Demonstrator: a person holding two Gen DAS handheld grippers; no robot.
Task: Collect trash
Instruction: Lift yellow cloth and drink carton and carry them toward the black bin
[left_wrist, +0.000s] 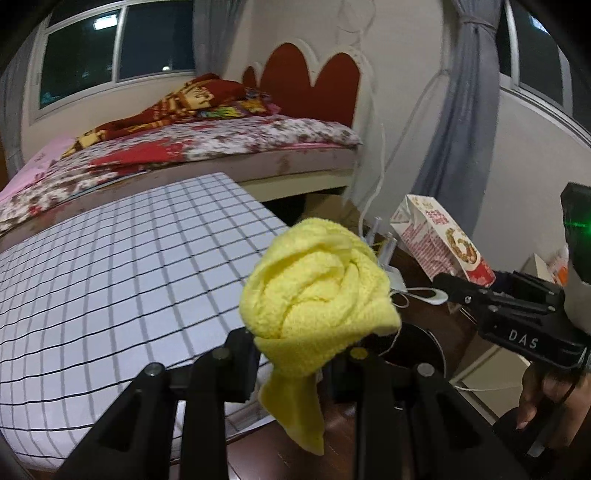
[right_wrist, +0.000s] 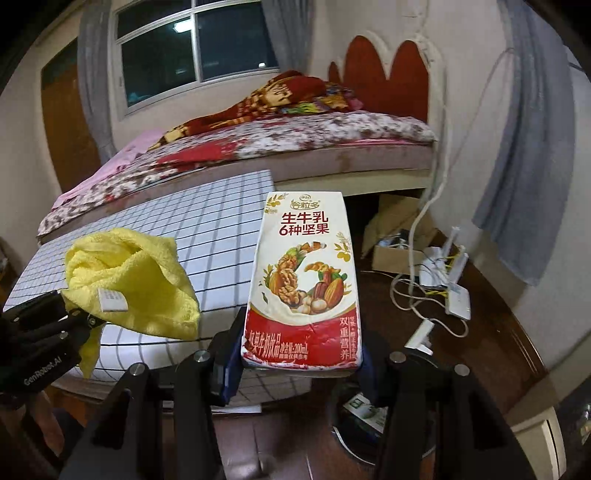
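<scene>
Two grippers, each gripping: left (left_wrist: 295, 354) pinches a yellow cloth (left_wrist: 317, 284) (bunched), right (right_wrist: 301, 363) clamps a milk carton (right_wrist: 303, 280).

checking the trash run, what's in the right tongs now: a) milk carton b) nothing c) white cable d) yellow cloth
a, the right tongs are closed on the bottom of the milk carton, which stands up between them; the yellow cloth is in the left tongs.
</scene>
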